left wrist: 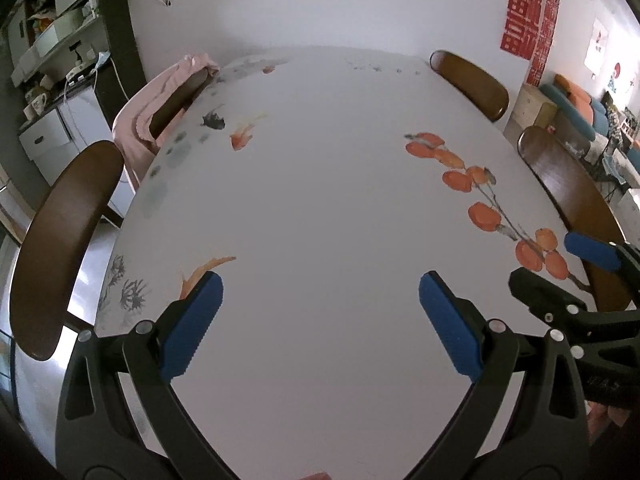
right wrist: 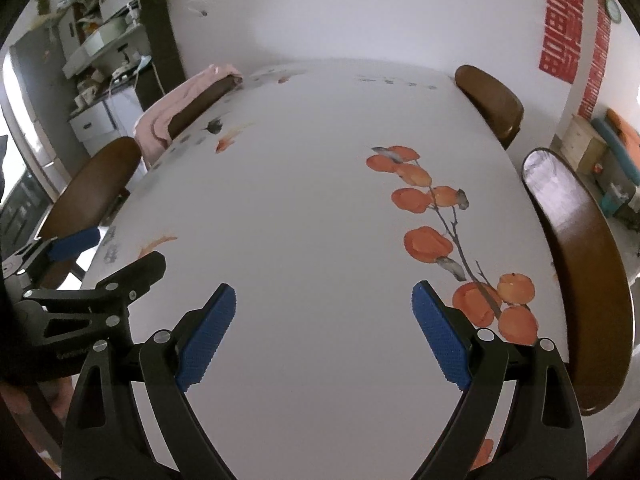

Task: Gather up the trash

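The left gripper [left wrist: 320,292] and the right gripper [right wrist: 324,304] hang side by side over the near end of a long white table [left wrist: 320,184], each with its blue-padded jaws spread wide and nothing between them. Held level and pointed down the table's length, the pair appears poised to survey the surface rather than to reach for anything yet. The table, printed with orange persimmon branches [right wrist: 436,216] and small goldfish [left wrist: 242,136], fills both views and carries no loose item that can be made out. Dark wooden chairs [left wrist: 60,240] line both long edges, pushed in close, and a pink cloth [left wrist: 144,112] is draped over the back of one on the left, likely left there to keep it off the table. No trash shows anywhere in either view: none lies between the fingers, ahead of them, or along the edges in sight. Whatever is to be collected probably lies outside the frames, so neither gripper has a target before it at this point.
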The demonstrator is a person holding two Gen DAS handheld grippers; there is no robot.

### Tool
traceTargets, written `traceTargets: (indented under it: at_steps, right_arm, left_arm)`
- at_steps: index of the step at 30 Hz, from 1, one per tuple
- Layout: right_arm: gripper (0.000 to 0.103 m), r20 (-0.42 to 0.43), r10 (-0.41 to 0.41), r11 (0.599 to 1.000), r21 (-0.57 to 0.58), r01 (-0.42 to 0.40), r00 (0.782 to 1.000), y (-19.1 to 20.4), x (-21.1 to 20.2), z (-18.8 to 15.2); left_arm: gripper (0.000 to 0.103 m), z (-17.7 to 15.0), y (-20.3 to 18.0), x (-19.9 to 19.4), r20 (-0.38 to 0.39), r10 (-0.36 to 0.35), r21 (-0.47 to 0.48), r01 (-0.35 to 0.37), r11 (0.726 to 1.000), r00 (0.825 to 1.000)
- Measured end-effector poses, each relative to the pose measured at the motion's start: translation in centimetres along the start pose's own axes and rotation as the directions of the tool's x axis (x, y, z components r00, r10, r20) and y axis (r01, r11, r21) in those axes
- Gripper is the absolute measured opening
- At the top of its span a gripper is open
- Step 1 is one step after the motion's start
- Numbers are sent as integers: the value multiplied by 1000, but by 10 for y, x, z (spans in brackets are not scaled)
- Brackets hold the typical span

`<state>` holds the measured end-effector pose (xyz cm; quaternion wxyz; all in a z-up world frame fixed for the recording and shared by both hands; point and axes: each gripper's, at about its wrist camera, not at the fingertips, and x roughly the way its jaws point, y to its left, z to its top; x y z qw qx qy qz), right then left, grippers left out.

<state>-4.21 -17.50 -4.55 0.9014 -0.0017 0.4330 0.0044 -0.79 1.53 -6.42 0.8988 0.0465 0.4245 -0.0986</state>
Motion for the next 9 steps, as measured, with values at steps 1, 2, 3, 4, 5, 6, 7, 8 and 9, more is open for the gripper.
traceTargets:
  at_steps: [1, 2, 3, 4, 5, 6, 7, 8, 9]
  right_arm:
    - [89, -1, 1, 1000, -4, -1, 1000, 1, 0, 0]
    - [89, -2, 1, 1000, -8, -1, 1000, 1, 0, 1]
    - [89, 1, 1, 1000, -11, -1, 1000, 2, 0, 1]
    - [89, 2, 2, 1000, -11, -2, 1000, 2, 0, 1]
    - [89, 1, 2, 1000, -12, -2, 1000, 2, 0, 1]
    - [89, 1, 0, 1000, -10, 0, 1000, 2, 0, 1]
    - [89, 4, 3, 1000, -9, -3, 1000, 2, -1, 1]
    - [89, 3, 3, 1000, -8, -3, 1000, 2, -1, 1]
    - [89, 3, 1, 1000, -8, -1, 1000, 2, -1, 1]
  left_arm:
    - [96, 0, 2, 0, -2, 2, -5, -2, 1000, 1000]
    - [96, 1, 3, 2, -14, 0, -12, 0, 1000, 1000]
    - [96, 1, 4, 4, -25, -6, -16, 5, 1000, 1000]
    - [96, 1, 5, 7, -45, -13, -20, 12, 1000, 999]
    - [96, 0, 6, 9, -58, -12, -24, 10, 1000, 998]
    - [96, -1, 7, 9, -62, -4, -30, 2, 1000, 998]
    - [96, -2, 7, 8, -58, 0, -31, -1, 1000, 998]
    - [96, -2, 8, 8, -55, 2, -31, -4, 1000, 998]
    - [96, -3, 8, 7, -56, 5, -30, -7, 1000, 998]
